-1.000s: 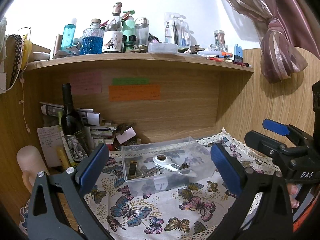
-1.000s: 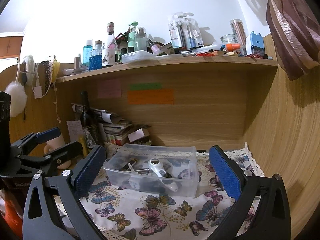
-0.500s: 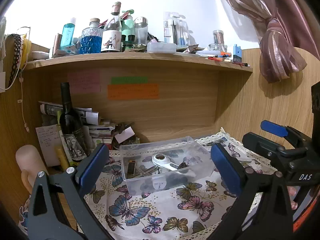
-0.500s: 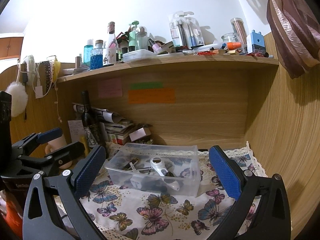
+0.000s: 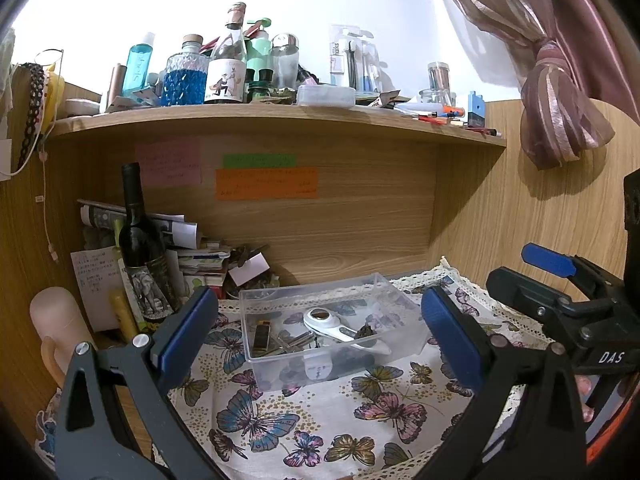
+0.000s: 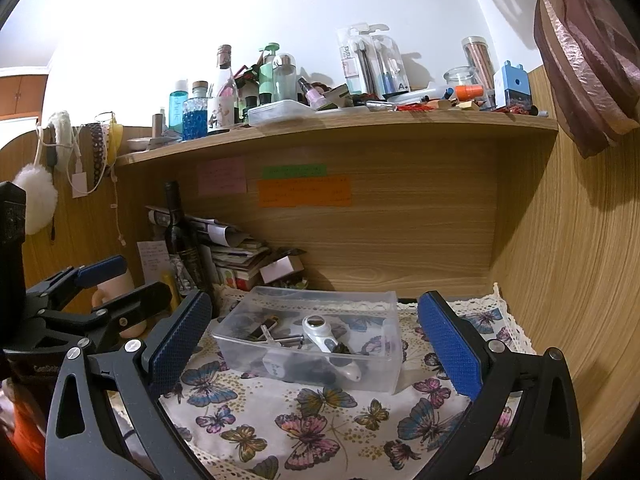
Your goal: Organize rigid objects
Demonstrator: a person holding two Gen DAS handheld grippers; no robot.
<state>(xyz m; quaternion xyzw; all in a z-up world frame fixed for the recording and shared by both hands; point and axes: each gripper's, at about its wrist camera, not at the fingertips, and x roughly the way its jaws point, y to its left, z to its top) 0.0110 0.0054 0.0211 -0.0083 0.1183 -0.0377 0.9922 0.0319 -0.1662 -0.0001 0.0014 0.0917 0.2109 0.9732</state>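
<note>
A clear plastic box (image 5: pixel 276 364) (image 6: pixel 248 356) sits on the butterfly cloth (image 5: pixel 304 424) (image 6: pixel 312 420) in the desk alcove. It holds a white tool with a round lens (image 5: pixel 332 324) (image 6: pixel 324 336), a small lighter (image 5: pixel 262 334) and several metal bits. My left gripper (image 5: pixel 320 332) is open and empty, held in front of the box. My right gripper (image 6: pixel 316 336) is open and empty, also in front of the box. Each gripper shows in the other's view, the right one (image 5: pixel 560 292) and the left one (image 6: pixel 104 292).
A dark wine bottle (image 5: pixel 140 248) (image 6: pixel 182 240), stacked papers (image 5: pixel 196 260) and a pink mug (image 5: pixel 56 332) stand at the back left. The shelf (image 5: pixel 280 116) (image 6: pixel 360 120) above carries bottles and stationery. A wooden wall (image 6: pixel 580 280) closes the right side. A curtain (image 5: pixel 560 80) hangs there.
Both views have shifted slightly, with the box a little lower in the left wrist view. Both grippers stay open and empty.
</note>
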